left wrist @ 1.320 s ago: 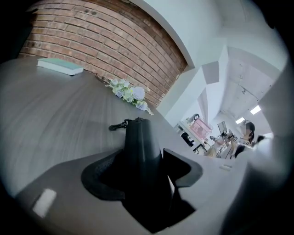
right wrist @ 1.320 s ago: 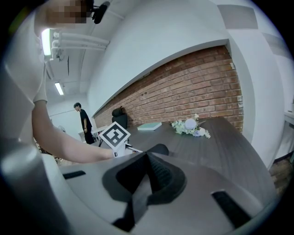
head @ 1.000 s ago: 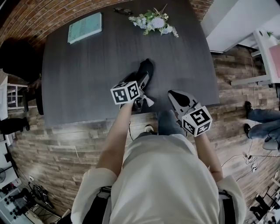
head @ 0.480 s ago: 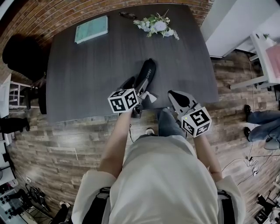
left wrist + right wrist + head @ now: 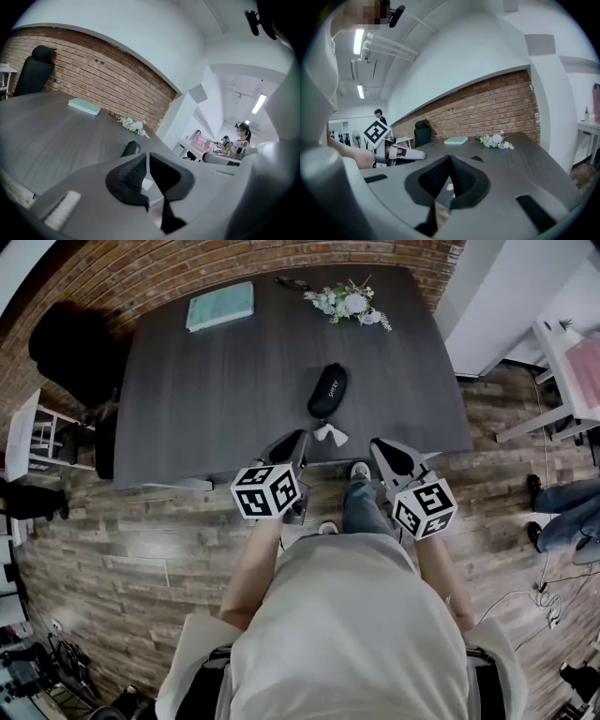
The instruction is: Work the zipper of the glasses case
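The black glasses case lies alone on the dark table, with a small white scrap just in front of it. My left gripper hangs over the table's near edge, apart from the case. Its jaws have just been closing and now stand together with nothing between them. In the left gripper view the case shows beyond the left gripper. My right gripper is shut and empty at the near edge, to the right of the scrap. From the right gripper the case looks small and far.
A teal book and a bunch of white flowers lie at the table's far side. A black chair stands at the left end. The brick wall runs behind, and a white table is off to the right.
Both grippers have drawn back from the case toward the table's near edge. The left gripper's jaws, open over the case before, have let go and closed.
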Demonstrator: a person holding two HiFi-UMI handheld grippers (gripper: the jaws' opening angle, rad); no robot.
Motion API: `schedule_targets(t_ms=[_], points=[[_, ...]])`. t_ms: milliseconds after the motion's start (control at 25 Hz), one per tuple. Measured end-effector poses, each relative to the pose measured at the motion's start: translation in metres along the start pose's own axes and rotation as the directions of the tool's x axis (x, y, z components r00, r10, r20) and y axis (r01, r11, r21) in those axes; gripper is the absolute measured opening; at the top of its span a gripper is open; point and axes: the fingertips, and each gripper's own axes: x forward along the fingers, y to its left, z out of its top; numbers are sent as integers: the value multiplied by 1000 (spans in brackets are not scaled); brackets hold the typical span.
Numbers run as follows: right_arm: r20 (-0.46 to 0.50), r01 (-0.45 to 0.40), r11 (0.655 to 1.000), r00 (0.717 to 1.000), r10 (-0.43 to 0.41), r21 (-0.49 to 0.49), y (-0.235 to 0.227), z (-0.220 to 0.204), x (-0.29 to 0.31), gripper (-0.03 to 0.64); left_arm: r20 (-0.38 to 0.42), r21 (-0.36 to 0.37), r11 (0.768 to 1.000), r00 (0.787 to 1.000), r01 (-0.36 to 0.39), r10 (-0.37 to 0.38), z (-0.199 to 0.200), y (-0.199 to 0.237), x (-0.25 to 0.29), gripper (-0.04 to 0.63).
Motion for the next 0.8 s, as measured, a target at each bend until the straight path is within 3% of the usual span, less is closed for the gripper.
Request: schedule_targets(t_ms=[400, 800], points=[[62, 37, 999, 997, -36, -7, 37, 0, -31, 3, 34, 38, 999, 999, 14, -16, -16, -18, -67, 11], [72, 75, 997, 995, -75, 10, 45, -3, -47, 2, 47, 57, 998, 999, 16, -18, -18, -25, -84, 11]])
